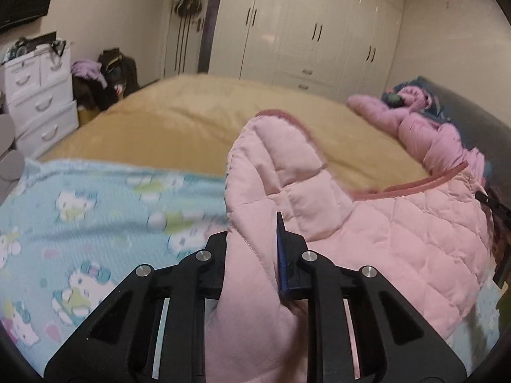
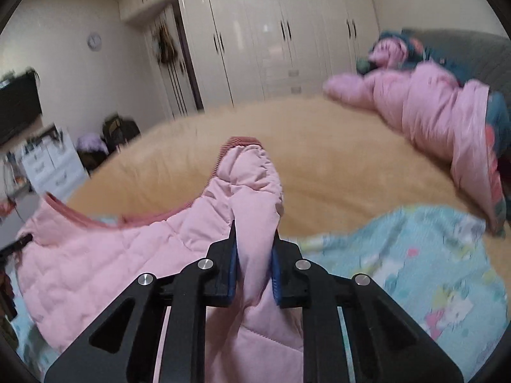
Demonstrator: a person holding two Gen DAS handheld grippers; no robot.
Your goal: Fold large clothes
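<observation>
Left gripper [image 1: 255, 255]: it is closed on a thick fold of the pink quilted jacket [image 1: 367, 223]; the fabric fills the gap between its pads.
Right gripper [image 2: 254, 265]: it is closed on another part of the same jacket, a padded piece with a ribbed cuff that stands up between the blue pads [image 2: 232, 268].
Pink quilted jacket: it hangs between both grippers, over the near edge of the bed [image 1: 191, 115].
Blue cartoon blanket [image 1: 80, 210]: it lies on the near part of the bed, under the jacket.
Second pink garment [image 2: 431, 111]: it lies far right, by the headboard.
Wardrobe [image 1: 303, 32]: it is white and stands behind the bed.
Drawer unit [image 1: 38, 95]: it is far left.
</observation>
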